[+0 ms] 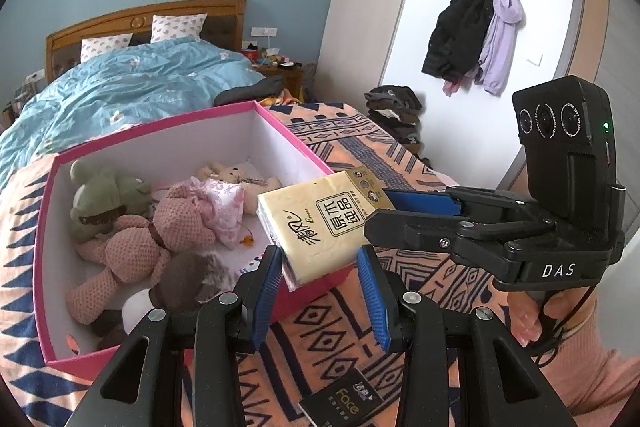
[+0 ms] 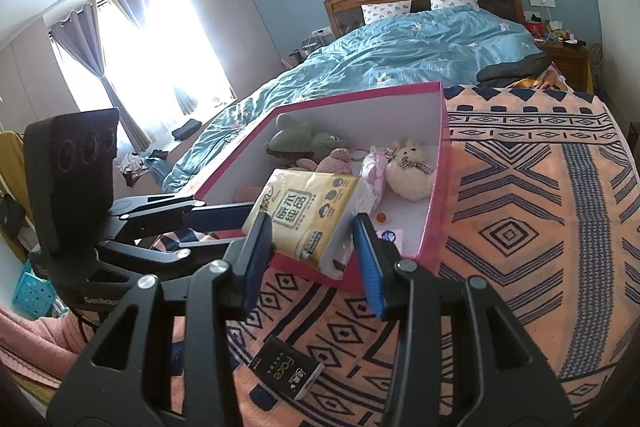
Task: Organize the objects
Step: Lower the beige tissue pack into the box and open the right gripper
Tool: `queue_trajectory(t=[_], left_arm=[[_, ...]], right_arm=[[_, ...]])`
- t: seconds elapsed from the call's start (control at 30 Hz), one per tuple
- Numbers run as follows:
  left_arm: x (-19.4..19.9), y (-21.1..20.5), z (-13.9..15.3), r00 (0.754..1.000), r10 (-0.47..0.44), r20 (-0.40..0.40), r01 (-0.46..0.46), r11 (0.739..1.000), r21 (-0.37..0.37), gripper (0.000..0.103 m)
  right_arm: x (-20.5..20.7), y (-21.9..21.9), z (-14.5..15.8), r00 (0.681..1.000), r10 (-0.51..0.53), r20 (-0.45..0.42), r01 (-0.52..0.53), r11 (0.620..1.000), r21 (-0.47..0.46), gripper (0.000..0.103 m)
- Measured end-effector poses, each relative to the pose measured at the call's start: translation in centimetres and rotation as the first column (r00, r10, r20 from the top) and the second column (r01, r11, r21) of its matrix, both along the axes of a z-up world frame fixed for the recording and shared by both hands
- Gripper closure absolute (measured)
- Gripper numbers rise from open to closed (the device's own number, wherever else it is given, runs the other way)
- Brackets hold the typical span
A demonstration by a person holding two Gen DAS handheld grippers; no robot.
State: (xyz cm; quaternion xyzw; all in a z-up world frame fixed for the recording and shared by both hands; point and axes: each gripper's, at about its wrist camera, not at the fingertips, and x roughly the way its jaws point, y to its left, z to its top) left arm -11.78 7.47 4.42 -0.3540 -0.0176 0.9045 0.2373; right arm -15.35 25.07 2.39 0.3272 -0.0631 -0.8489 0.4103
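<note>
Here on the bed: an open pink box (image 1: 288, 135) sits on an orange blanket (image 1: 420, 307) with a dark geometric pattern, and a blue duvet lies beyond it.
Tissue pack (image 1: 320, 219): a cream soft pack with printed characters, held in the air and tilted, over the box's near corner and partly above its rim.
Left gripper (image 1: 320, 253): its blue pads are drawn in on the near end of the tissue pack, pinching it.
Right gripper (image 2: 312, 223): it comes in from the other side, and its pads clamp the opposite end of the same pack, so both grippers carry it together.
Inside the box: a pink knitted bear (image 1: 132, 251) lies across the floor, a green plush (image 1: 104, 195) sits against the far wall, and a cream bear (image 2: 412, 167) rests in the far corner.
Black pack (image 2: 286, 371): a small dark packet marked "Face" lies flat on the blanket, just below the grippers and outside the box.
Person: a pink sleeve (image 1: 592, 367) and fingers show under the right gripper's handle.
</note>
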Motion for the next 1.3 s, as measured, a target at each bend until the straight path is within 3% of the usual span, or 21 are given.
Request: queue_trajectory(t=[1.3], left_arm=[[-4.6,-0.5,-2.7,0.994,0.002,0.108,-0.002,1.000,0.000,0.064]], right_arm=[[-4.4,-1.3,-2.5,0.996,-0.039,0.086,0.033,0.997,0.071,0.058]])
